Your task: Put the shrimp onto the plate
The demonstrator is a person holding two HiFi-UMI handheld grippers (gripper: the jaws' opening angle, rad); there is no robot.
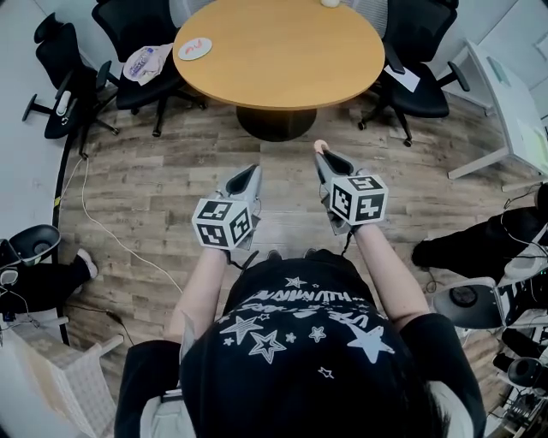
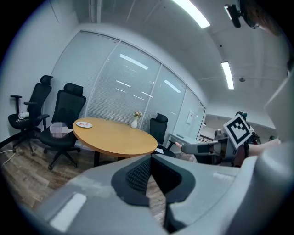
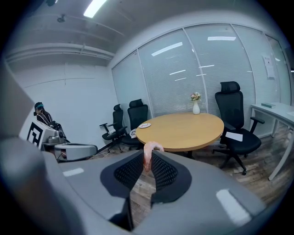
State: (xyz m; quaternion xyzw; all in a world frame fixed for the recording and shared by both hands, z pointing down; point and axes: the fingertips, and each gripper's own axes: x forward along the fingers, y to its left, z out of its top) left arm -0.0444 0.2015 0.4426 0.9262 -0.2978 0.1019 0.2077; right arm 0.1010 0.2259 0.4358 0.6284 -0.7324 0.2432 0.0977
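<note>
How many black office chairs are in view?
3. The far-left chair stands apart from the table; the second chair is at its left edge; the third chair at its right. Others may be hidden.

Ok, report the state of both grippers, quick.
Left gripper: closed, nothing in it.
Right gripper: closed on the shrimp.

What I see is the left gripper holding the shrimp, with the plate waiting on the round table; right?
Not quite: the right gripper holds the shrimp, as the right gripper view shows; the left gripper is shut, empty. The plate is on the round table.
</note>
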